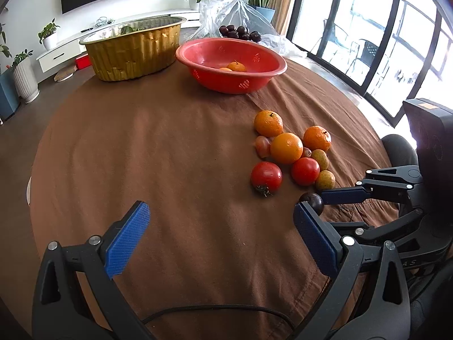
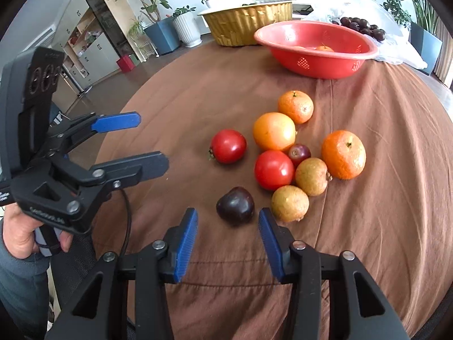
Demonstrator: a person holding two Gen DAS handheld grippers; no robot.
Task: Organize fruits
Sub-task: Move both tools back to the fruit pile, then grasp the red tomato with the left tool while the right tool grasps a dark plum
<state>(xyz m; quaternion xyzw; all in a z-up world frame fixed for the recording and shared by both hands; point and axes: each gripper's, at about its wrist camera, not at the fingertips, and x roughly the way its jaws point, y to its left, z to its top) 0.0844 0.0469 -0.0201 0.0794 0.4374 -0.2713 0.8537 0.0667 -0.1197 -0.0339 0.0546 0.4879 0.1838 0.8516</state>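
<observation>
A dark plum (image 2: pixel 235 205) lies on the brown cloth at the near edge of a fruit cluster. My right gripper (image 2: pixel 227 219) is open, its blue pads standing either side of the plum's near half without touching it. The cluster holds three oranges (image 2: pixel 274 131), two tomatoes (image 2: pixel 274 170), two yellow-brown fruits (image 2: pixel 289 203) and a small purple fruit (image 2: pixel 299 153). My left gripper (image 1: pixel 222 209) is wide open over bare cloth, left of the fruit. The plum (image 1: pixel 311 201) also shows beside its right finger. A red bowl (image 1: pixel 198 53) at the back holds oranges (image 1: pixel 237 66).
A gold foil tub (image 1: pixel 133 53) stands left of the red bowl. Behind the bowl a clear plastic bag (image 1: pixel 223 11) holds several dark plums (image 1: pixel 239 32). A black cable (image 1: pixel 215 308) runs across the near cloth. A hand (image 2: pixel 19 235) grips the left gripper's handle.
</observation>
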